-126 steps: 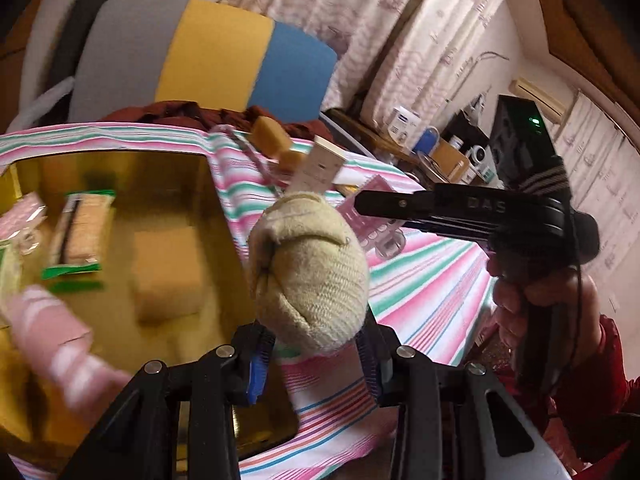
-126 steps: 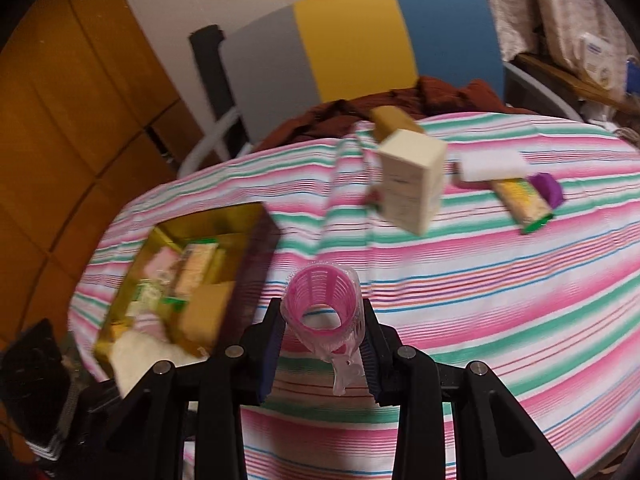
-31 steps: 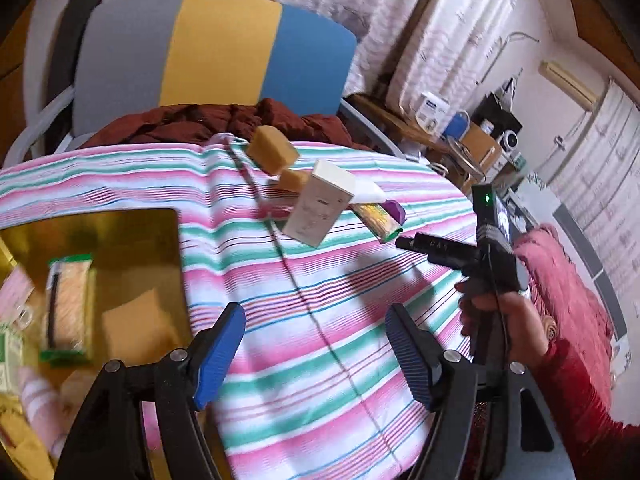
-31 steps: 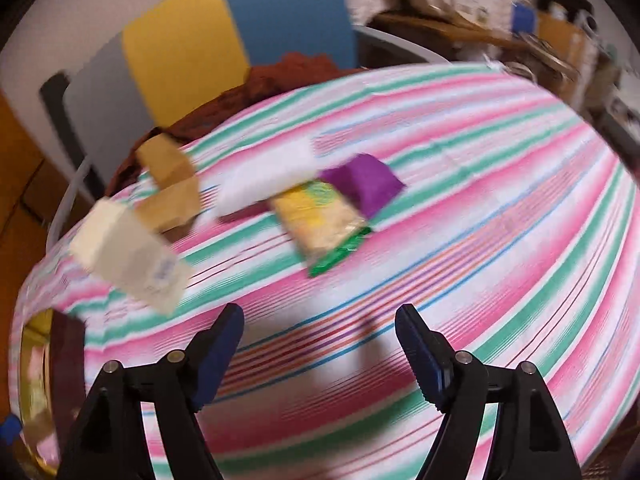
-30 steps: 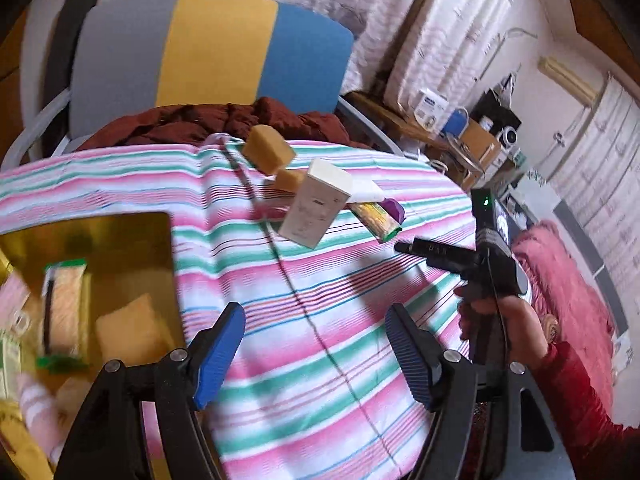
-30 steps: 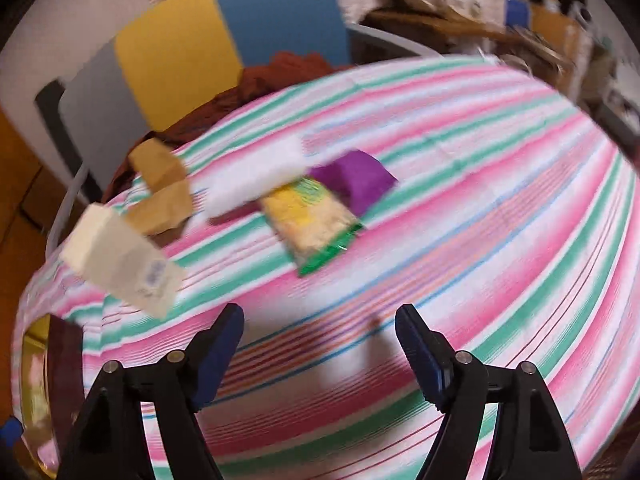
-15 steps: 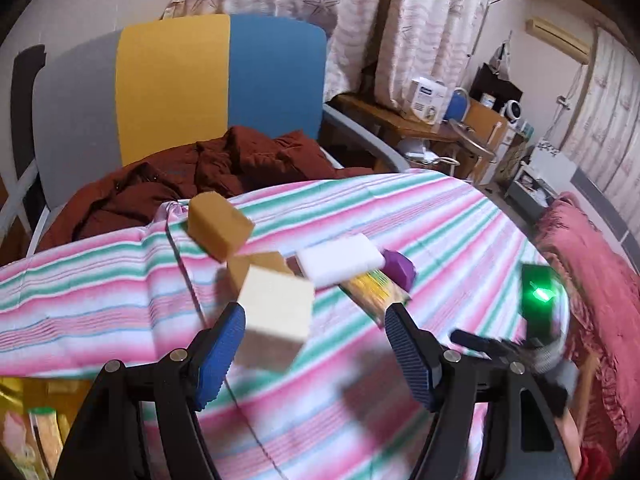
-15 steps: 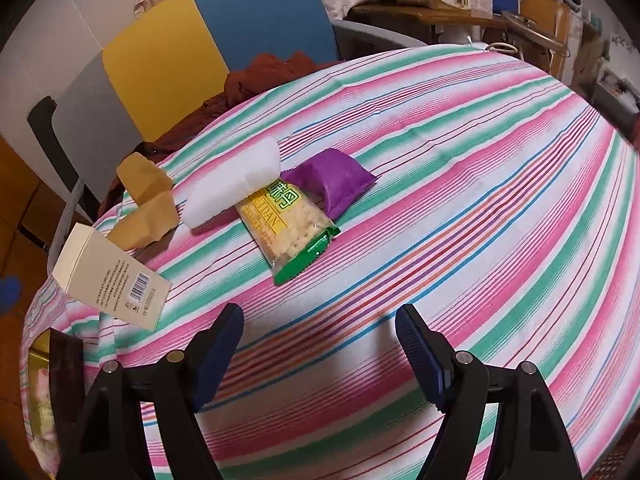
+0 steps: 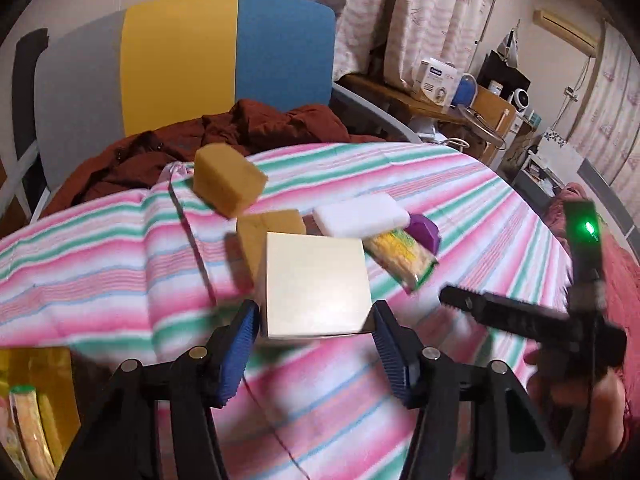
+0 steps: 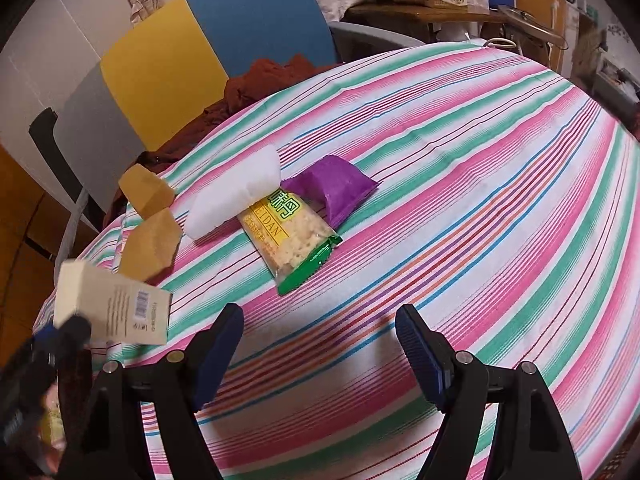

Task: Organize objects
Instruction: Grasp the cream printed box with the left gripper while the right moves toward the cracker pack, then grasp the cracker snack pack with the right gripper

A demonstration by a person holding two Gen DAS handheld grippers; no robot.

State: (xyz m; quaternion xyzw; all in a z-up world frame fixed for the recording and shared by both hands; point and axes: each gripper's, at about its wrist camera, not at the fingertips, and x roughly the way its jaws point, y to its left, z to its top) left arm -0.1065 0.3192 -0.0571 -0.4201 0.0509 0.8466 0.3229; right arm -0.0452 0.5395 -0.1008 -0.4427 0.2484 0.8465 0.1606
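Note:
My left gripper (image 9: 314, 336) is open, its blue pads on either side of a cream carton box (image 9: 316, 285) standing on the striped tablecloth; whether the pads touch it I cannot tell. The box also shows at the left of the right wrist view (image 10: 114, 309). My right gripper (image 10: 320, 350) is open and empty above the cloth, short of a yellow cracker packet (image 10: 289, 232), a purple pouch (image 10: 334, 189) and a white sponge (image 10: 236, 192). Two tan sponges (image 10: 150, 216) lie beyond the box.
A gold tin (image 9: 28, 416) holding snack packets sits at the lower left edge of the left wrist view. A grey, yellow and blue chair (image 9: 180, 64) with a dark red garment (image 9: 208, 140) stands behind the table. Cluttered shelves (image 9: 460, 88) are at the right.
Since four seconds ago both grippers have let go of what they held, a beige sock and a pink curler. My left gripper has moved forward around the cream box. The right gripper has neared the packets.

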